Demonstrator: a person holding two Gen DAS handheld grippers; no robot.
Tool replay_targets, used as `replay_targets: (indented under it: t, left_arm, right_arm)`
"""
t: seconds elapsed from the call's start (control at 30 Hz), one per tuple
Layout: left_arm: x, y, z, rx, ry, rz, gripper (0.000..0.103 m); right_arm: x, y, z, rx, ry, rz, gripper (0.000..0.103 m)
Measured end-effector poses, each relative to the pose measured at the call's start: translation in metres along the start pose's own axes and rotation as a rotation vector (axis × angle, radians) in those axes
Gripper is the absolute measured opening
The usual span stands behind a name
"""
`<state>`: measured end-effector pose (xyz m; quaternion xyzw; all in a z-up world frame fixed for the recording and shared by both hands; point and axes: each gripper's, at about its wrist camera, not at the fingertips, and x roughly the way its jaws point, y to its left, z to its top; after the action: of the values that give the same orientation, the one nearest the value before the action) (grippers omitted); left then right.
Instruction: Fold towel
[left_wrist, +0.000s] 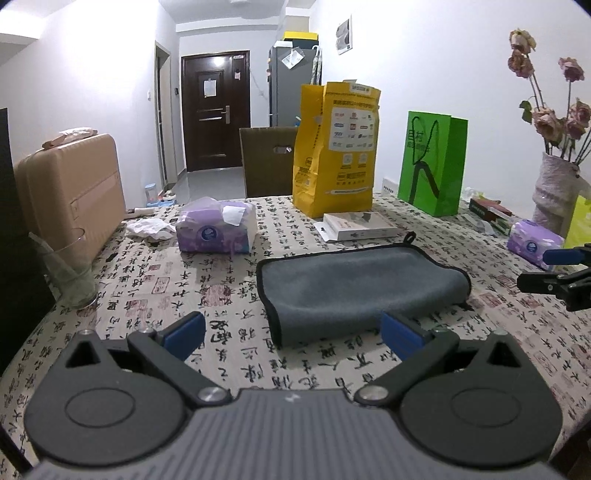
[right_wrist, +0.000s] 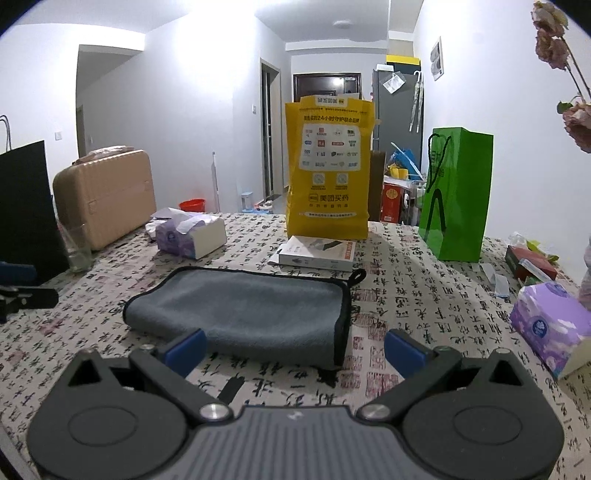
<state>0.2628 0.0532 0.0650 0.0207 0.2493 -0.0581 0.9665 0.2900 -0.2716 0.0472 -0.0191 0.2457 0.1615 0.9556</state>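
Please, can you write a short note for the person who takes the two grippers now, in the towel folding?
Left gripper: open, holds nothing, just short of the towel's near edge.
Right gripper: open, holds nothing, also at the near edge.
Grey towel: lies on the table, already folded at least once, loop at the far corner.
Left: perhaps one more fold; judge yourself.

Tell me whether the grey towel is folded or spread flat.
Folded: the grey towel lies doubled on the tablecloth, with a rounded fold at one end and stacked black-trimmed edges at the other.
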Motion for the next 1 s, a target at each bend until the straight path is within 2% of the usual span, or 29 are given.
replay_targets:
  t: [0.53, 1.0]
  left_arm:
    - [-0.043, -0.022, -0.030, -0.013, -0.037, 0.031, 0.103]
    - [-0.090, -0.026, -0.055, -0.059, -0.084, 0.050, 0.103]
  right_arm:
    - [-0.058, 0.026, -0.030, -0.015, -0.051, 0.015, 0.103]
    - [-0.104, 0.046, -0.054, 0.009, -0.082, 0.046, 0.103]
